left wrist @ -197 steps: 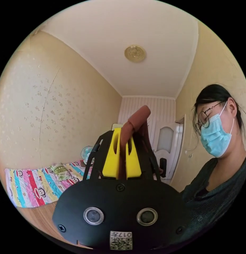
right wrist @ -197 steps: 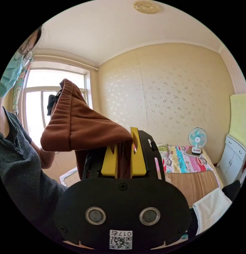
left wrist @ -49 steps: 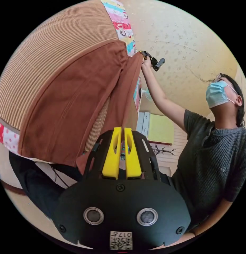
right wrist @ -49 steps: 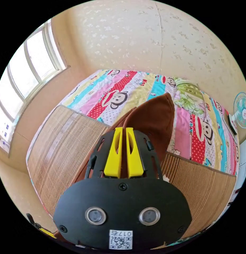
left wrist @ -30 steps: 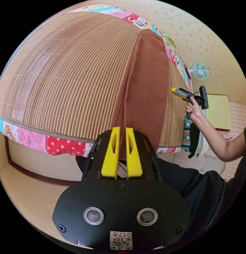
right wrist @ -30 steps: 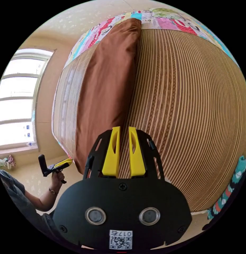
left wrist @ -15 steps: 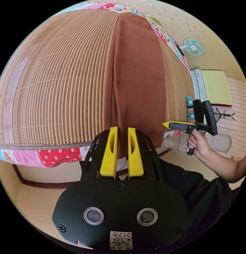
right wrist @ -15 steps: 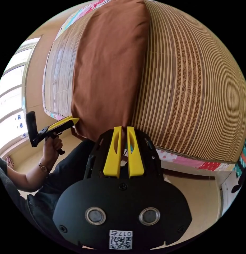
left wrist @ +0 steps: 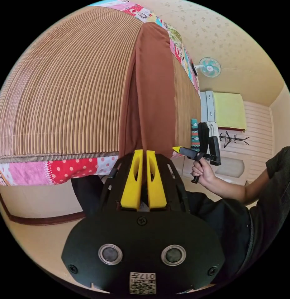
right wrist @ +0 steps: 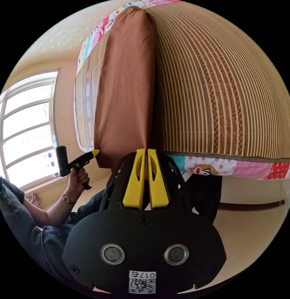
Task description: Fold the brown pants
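Observation:
The brown pants (left wrist: 154, 93) lie lengthwise on the bamboo mat (left wrist: 73, 93), folded leg on leg, their near end hanging over the bed's edge. My left gripper (left wrist: 143, 153) is at that near end, its yellow jaws shut on the brown cloth. The right gripper (left wrist: 177, 149), held in a hand (left wrist: 202, 169), meets the other near corner. In the right gripper view the pants (right wrist: 126, 87) run away along the mat (right wrist: 219, 87), and my right gripper (right wrist: 147, 152) is shut on their near edge. The left gripper (right wrist: 94, 153) touches the far corner of that edge.
A cartoon-print sheet (left wrist: 57, 169) shows under the mat at the bed's edge. A fan (left wrist: 209, 66), a cabinet under yellow cloth (left wrist: 227, 110) and a patterned cloth (left wrist: 195, 138) stand beyond the bed. A window (right wrist: 23, 134) lies on the other side. The person's dark legs are below both grippers.
The pants went from held up in the air to laid along the mat. In the last half second my left jaws closed on the near end, and both grippers settled at its corners.

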A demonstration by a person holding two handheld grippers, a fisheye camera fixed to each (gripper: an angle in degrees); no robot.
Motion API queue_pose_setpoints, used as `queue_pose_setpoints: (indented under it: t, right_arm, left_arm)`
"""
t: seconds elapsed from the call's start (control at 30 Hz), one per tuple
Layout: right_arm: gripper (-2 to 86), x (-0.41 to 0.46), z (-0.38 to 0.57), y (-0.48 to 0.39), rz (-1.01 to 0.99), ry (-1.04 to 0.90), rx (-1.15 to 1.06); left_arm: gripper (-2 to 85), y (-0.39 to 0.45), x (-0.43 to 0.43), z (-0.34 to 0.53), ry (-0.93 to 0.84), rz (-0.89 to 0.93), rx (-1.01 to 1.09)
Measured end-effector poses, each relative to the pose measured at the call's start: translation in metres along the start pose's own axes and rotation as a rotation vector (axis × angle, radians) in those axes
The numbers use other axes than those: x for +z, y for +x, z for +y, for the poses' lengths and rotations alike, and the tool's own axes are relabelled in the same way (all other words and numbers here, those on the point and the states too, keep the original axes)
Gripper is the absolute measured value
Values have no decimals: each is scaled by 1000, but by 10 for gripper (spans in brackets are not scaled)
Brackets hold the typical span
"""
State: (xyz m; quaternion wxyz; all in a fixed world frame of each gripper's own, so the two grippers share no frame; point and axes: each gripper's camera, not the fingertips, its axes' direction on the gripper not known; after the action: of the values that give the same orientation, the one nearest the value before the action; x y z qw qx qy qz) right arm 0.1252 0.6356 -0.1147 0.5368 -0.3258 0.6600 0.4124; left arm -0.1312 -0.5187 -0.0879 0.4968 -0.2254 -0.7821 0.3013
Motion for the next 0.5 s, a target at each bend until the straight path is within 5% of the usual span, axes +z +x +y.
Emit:
queue_pose_setpoints:
  t: [0.17, 0.3, 0.5]
  right_arm:
    - [22, -5, -1, 42, 127, -5, 61]
    - [48, -45, -21, 72, 31, 114, 28]
    - [116, -56, -124, 121, -175, 103, -61]
  left_arm:
    - [56, -3, 1, 0, -33, -40, -56]
    - [94, -1, -38, -19, 116, -4, -10]
    - [159, -23, -37, -123, 51, 172, 32]
